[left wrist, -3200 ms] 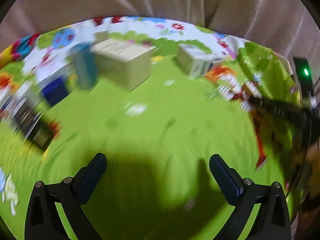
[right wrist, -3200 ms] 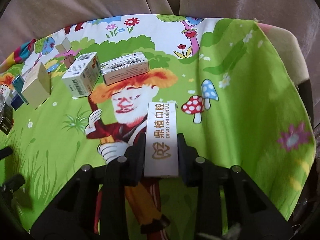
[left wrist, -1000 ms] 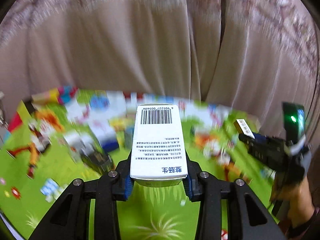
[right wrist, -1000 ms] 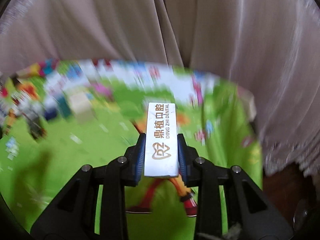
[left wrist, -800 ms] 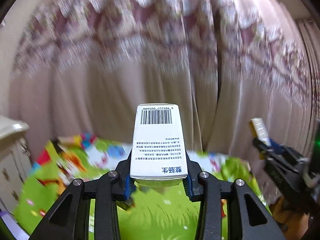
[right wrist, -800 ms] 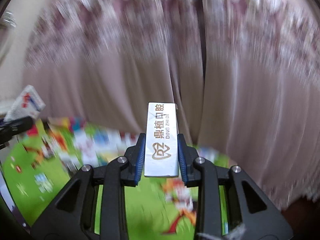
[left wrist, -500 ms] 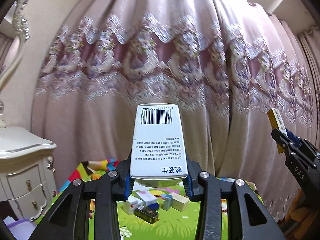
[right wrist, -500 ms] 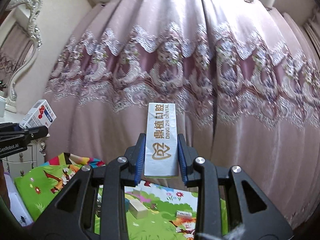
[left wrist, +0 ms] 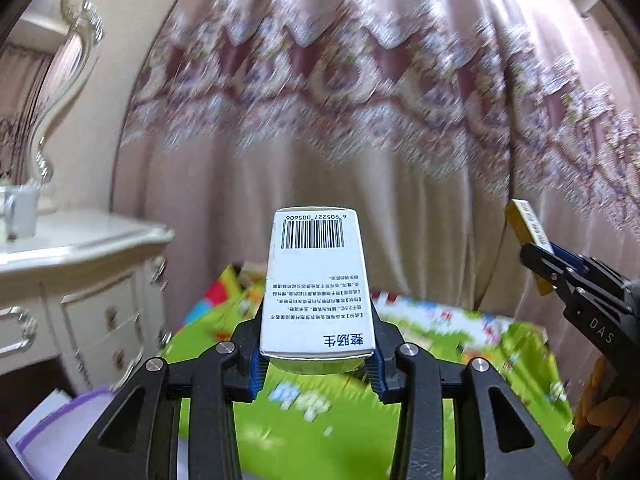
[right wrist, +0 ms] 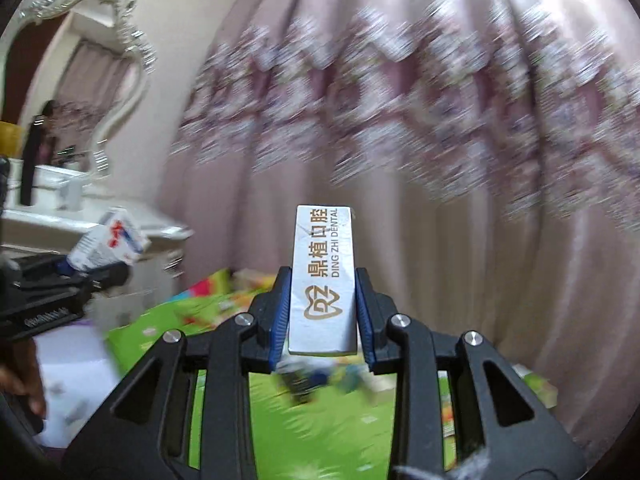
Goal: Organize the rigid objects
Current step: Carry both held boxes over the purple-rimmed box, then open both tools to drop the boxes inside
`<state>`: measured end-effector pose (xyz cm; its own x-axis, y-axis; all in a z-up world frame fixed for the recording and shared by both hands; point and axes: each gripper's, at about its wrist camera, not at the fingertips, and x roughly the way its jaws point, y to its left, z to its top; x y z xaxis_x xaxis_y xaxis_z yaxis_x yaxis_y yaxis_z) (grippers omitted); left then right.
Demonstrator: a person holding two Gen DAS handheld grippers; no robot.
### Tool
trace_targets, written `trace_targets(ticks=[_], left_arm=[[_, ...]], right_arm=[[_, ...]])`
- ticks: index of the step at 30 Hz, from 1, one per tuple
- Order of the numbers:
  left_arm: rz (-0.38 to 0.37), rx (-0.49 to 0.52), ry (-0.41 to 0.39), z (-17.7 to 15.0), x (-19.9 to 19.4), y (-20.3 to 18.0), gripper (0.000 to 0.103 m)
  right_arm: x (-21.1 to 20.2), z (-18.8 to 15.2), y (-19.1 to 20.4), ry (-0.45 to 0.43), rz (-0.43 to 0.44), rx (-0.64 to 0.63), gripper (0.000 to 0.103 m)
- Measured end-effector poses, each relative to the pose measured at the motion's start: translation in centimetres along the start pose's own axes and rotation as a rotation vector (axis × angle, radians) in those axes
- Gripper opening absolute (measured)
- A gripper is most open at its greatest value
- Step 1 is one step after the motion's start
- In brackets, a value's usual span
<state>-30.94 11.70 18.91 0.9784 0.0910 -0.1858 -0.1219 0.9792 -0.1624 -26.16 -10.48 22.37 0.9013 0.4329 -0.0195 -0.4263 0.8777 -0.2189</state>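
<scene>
Both views, lower centre: my left gripper has its jaws clamped on a white barcode box, and my right gripper has its jaws clamped on a slim dental box. Each box juts forward, lifted clear of everything below.

Progress, as I judge it: two boxes picked, neither placed. Where they should go I cannot tell from here.

Just beyond the jaws, a green patterned cloth fills the bottom of both frames. A few blurred items lie on it under the right gripper; too smeared to name, likely more to sort.

Left edge: a white dresser with a mug on top, and a mirror in the upper left.

Far back: pink curtain across the frame. Nothing blocks either gripper, though they hang near each other.
</scene>
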Motion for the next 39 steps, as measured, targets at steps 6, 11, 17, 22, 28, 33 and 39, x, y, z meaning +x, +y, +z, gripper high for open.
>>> trace_targets(ticks=[6, 11, 17, 22, 28, 33, 39], left_arm=[[0.076, -0.066, 0.212, -2.9, 0.0, 4.7, 0.041], [0.14, -0.178, 0.328, -5.8, -0.8, 9.1, 0.041], [0.235, -0.253, 0.386, -8.8, -2.3, 13.1, 0.041], [0.294, -0.337, 0.421, -11.2, -3.2, 16.4, 0.041], [0.356, -0.401, 0.474, -13.7, -3.2, 19.6, 0.041], [0.394, -0.439, 0.541, -15.4, -2.9, 21.1, 0.042], [0.49, -0.529, 0.622, -16.6, -2.0, 22.4, 0.082]], right_arm=[[4.5, -1.2, 5.4, 0.224, 0.29, 0.02, 0.034], [6.9, -2.6, 10.5, 0.373, 0.49, -0.007, 0.034], [7.7, -5.0, 16.5, 0.473, 0.634, -0.099, 0.034], [7.9, -7.8, 21.5, 0.566, 0.732, -0.196, 0.034], [7.6, -11.3, 25.8, 0.658, 0.818, -0.297, 0.034], [7.4, -13.1, 27.3, 0.72, 0.885, -0.302, 0.034], [8.2, -13.8, 26.5, 0.751, 0.941, -0.224, 0.047]])
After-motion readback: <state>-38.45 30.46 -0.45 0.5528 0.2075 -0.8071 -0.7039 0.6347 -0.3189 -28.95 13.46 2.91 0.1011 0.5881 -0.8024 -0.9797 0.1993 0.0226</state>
